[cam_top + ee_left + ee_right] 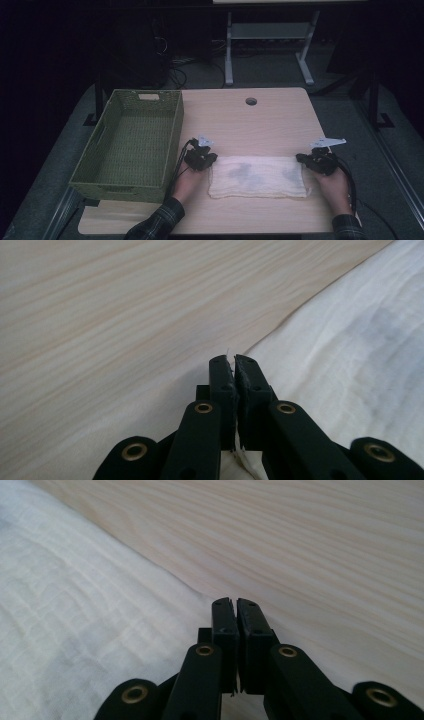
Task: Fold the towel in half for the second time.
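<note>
Pinching the white cloth (257, 176) at both far corners. It lies flat at lower centre of the high view, on the light wood table (260, 120), long side running left-right, grey smudges on its top face.

My left gripper (206, 161) sits at the cloth's upper-left corner, my right gripper (309, 161) at the upper-right corner. My left hand (189, 184) and right hand (334, 190) come in from the bottom edge, plaid sleeves showing.

Left gripper view: jaws closed down to a sliver, thin white fabric edge caught between the pads and poking out at the tips and again lower down. Cloth (360, 355) fills the right side of that frame, bare table (115, 325) the left and top.

Right gripper view: jaws pressed together at the cloth's edge; cloth (80, 625) takes the left side, table (320, 545) the upper right. Can't make out fabric between these pads; the jaws sit at the hem line.

High view adds what the gripper views don't: green woven basket (131, 142) at the left of the table, just beside my left gripper, and the round cable hole (251, 101) near the table's far edge.
</note>
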`<state>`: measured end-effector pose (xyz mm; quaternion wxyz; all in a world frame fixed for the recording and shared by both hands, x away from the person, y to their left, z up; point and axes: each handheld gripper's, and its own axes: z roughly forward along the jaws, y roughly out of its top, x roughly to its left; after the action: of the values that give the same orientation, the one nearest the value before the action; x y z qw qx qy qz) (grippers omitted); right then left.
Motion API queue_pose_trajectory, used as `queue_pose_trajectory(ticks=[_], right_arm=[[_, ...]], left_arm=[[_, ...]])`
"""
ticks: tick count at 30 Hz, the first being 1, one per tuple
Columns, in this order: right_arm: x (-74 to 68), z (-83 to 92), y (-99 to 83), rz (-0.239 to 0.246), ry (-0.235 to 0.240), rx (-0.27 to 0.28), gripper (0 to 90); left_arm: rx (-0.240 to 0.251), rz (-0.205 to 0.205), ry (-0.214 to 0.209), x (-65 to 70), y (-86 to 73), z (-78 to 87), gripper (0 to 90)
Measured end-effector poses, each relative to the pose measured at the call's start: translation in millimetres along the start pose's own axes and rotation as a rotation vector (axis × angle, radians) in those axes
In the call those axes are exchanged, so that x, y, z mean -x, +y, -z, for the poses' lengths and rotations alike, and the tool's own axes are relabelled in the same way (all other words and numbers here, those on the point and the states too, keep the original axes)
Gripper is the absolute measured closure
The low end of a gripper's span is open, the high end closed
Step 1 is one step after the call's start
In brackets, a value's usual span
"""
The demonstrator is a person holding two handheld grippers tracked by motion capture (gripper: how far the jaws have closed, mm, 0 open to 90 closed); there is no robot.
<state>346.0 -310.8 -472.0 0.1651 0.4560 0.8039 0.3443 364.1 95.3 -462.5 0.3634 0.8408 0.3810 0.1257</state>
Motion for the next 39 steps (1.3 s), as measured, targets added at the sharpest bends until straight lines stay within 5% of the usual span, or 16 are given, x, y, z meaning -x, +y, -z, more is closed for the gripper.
queue_pose_trajectory(ticks=[7,14,24,39], right_arm=[[18.7,10.7,11.2,-0.037,-0.053,0.073,87.4],[16.2,19.3,17.9,-0.011,-0.044,0.133,87.3],[9.4,35.1,10.6,-0.016,0.005,0.183,87.2],[-13.9,55.5,-18.2,0.019,0.036,0.142,87.1]], left_arm=[[0.088,-0.046,0.019,5.2,17.7,4.9,87.0],[0.151,-0.056,0.053,-1.9,24.4,15.6,86.9],[0.162,-0.124,0.058,9.7,15.6,29.7,86.4],[0.158,-0.193,0.028,36.5,-7.9,54.2,86.4]])
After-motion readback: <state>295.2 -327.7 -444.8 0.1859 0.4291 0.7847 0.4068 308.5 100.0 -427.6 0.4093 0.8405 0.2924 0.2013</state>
